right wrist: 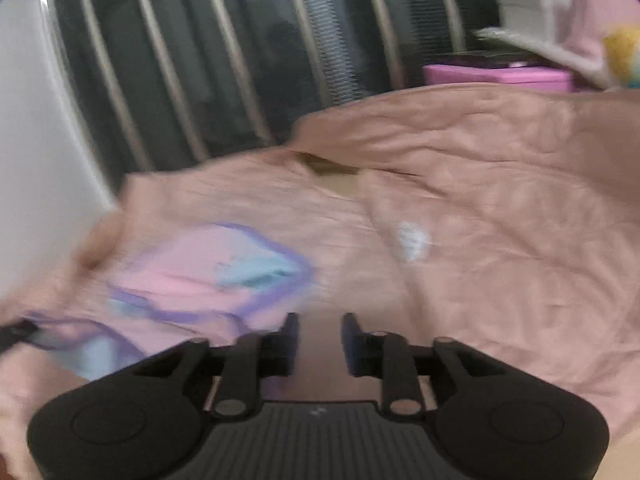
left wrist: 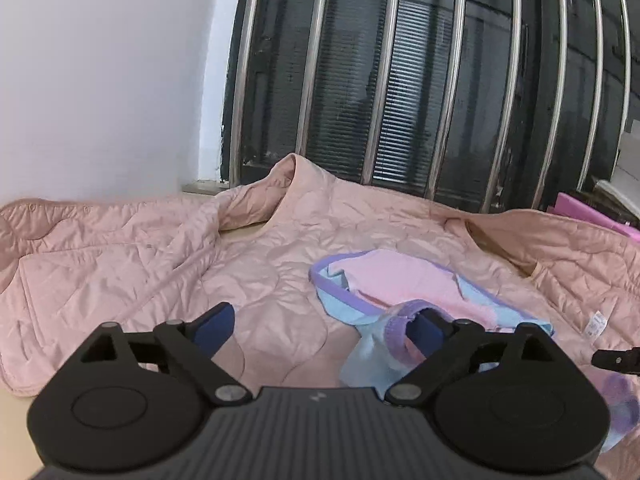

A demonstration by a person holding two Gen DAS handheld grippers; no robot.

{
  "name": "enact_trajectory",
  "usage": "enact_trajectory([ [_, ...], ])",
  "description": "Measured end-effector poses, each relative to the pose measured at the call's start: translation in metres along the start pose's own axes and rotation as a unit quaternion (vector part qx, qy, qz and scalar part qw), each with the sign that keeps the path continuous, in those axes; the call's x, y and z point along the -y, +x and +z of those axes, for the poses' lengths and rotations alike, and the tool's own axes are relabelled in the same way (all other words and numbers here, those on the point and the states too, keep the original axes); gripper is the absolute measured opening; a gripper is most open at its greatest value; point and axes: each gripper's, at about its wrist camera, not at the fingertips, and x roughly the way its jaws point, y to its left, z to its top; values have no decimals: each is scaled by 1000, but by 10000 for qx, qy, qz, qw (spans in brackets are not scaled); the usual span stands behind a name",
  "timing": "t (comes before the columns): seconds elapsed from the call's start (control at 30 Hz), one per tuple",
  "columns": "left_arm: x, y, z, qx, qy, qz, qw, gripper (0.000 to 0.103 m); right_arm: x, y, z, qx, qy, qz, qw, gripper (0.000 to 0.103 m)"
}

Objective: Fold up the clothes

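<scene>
**A:** Where are the clothes, from where you stand?

**B:** Your pink quilted jacket point(left wrist: 280, 240) lies spread across the desk point(left wrist: 12, 396), its collar pushed up at the far side against the barred window point(left wrist: 400, 80). On top of it, to the right of the middle, sits the small garment point(left wrist: 404, 284), pink and pale blue with purple trim.

**A:** And my left gripper?

**B:** Your left gripper point(left wrist: 324, 324) is released, its blue-padded fingers point(left wrist: 216, 328) standing wide. Nothing is pinched between them. One purple-edged loop of the small garment is draped around the right finger, so cloth touches that finger from the outside only. The left finger is just above bare jacket.

**A:** The right one?

**B:** Your right gripper point(right wrist: 319, 334) is blurred in its own view. Its fingers point(right wrist: 352, 336) stand a little apart, and I see only jacket cloth in the narrow gap; nothing is grasped. The small garment lies to its near left, and a white care label point(right wrist: 412, 240) shows on the jacket further off.

**A:** Anything else around?

**B:** A bright pink box point(right wrist: 500, 76) at the far right, past the jacket's edge, and a white wall point(left wrist: 100, 80) on the left.
</scene>
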Motion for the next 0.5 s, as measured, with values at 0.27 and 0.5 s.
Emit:
enact_trajectory([
  [0.27, -21, 4, 5, -94, -332, 899, 9954, 100, -35, -24, -5, -148, -848, 936, 9919, 68],
  [0.5, -16, 0, 5, -30, -188, 1057, 9942, 102, -40, 1, -17, -816, -804, 829, 9900, 3],
])
